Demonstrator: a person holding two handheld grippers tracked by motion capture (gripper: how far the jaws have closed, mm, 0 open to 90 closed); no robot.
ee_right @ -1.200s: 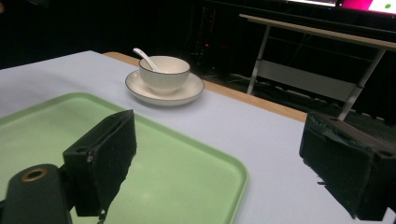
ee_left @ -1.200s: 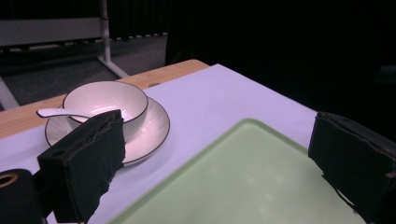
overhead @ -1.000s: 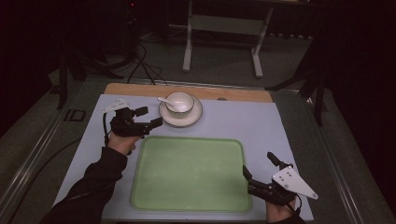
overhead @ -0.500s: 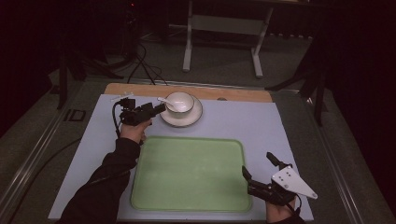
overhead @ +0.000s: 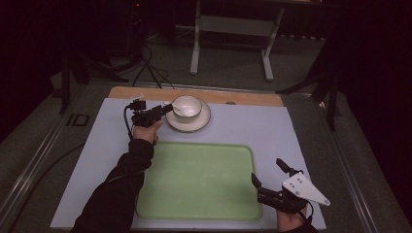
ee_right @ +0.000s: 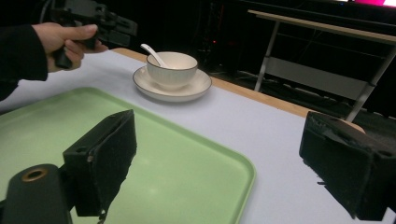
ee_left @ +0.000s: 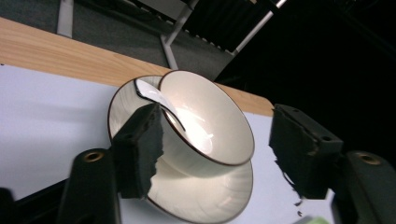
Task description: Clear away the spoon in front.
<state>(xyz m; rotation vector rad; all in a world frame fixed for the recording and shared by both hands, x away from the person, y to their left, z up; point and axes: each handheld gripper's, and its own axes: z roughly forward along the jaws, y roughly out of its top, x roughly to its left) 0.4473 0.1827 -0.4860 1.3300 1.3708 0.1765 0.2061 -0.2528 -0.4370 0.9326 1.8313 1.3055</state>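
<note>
Since a second ago, left claw [overhead: 167,108] has advanced to the bowl [overhead: 187,106] on its saucer [overhead: 200,123], far counter [overhead: 243,121] edge; jaws spread, nothing gripped. Right claw [overhead: 271,179] idle, spread, beside empty green tray [overhead: 204,170]. Likely early: nothing moved yet.

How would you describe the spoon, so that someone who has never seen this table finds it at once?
Start from the green tray on the pale blue table mat. Just beyond its far edge stands a white saucer with a white bowl on it. The spoon is the thin white piece that leans in that bowl, with its handle sticking out over the rim toward the left gripper.
</note>
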